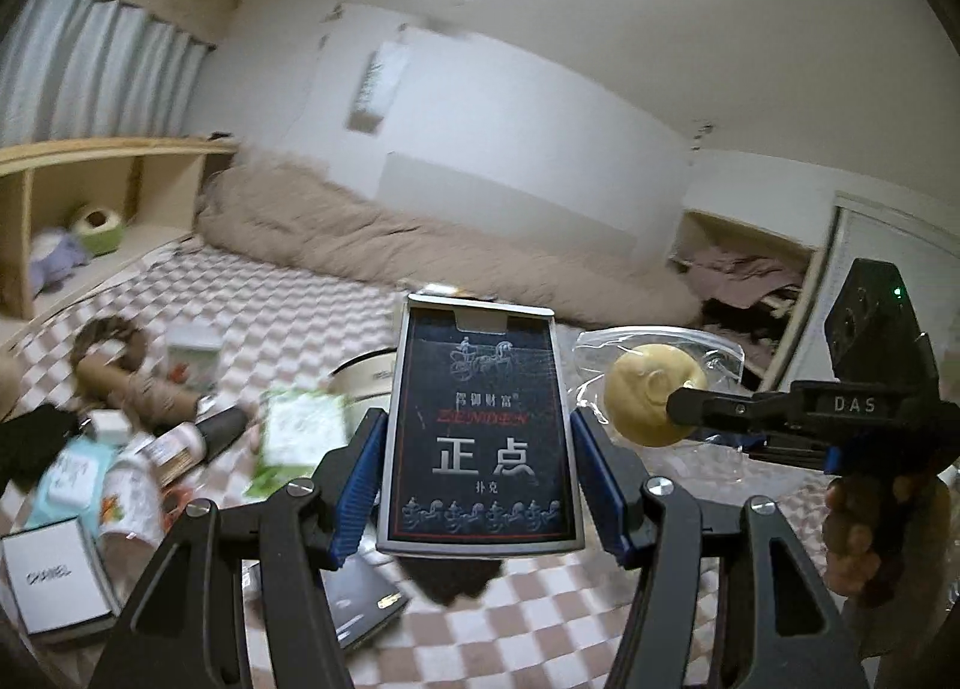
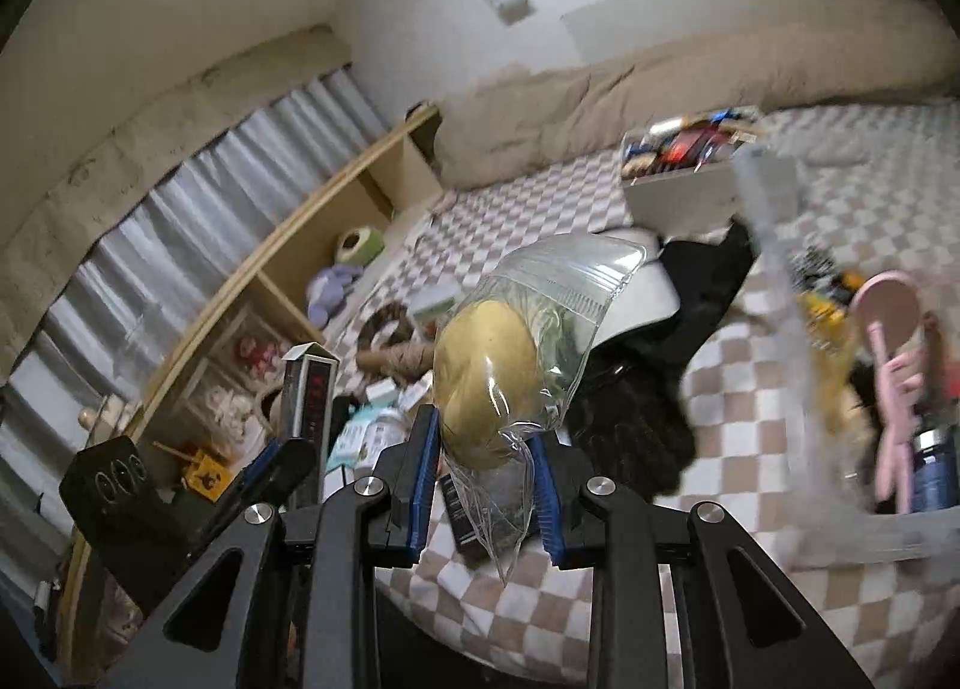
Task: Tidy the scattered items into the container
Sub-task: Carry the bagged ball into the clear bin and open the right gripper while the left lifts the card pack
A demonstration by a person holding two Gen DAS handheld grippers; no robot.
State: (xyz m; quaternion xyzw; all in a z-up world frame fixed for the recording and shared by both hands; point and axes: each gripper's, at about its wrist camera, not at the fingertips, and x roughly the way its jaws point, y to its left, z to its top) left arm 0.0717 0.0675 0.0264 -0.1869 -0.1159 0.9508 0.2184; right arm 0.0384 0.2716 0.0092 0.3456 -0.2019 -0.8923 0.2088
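Observation:
My left gripper [image 1: 477, 437] is shut on a dark playing-card box [image 1: 480, 425] with silver edges, held upright above the checkered bed. My right gripper [image 2: 486, 443] is shut on a clear zip bag holding a yellow round object [image 2: 489, 383]; the bag also shows in the left wrist view [image 1: 651, 395], to the right of the card box. The left gripper with the card box shows in the right wrist view [image 2: 306, 401], to the left. A clear plastic container [image 2: 852, 329] with a pink brush and other items stands at the right.
Scattered items lie on the checkered sheet [image 1: 528, 617]: a white Chanel box [image 1: 57, 584], bottles [image 1: 180, 449], a green packet [image 1: 303, 431], a cardboard tube [image 1: 120, 383], a black cloth [image 2: 630, 425]. A white box of items [image 2: 684, 173], a beige duvet [image 1: 420, 245] and a wooden shelf [image 1: 90, 197] lie behind.

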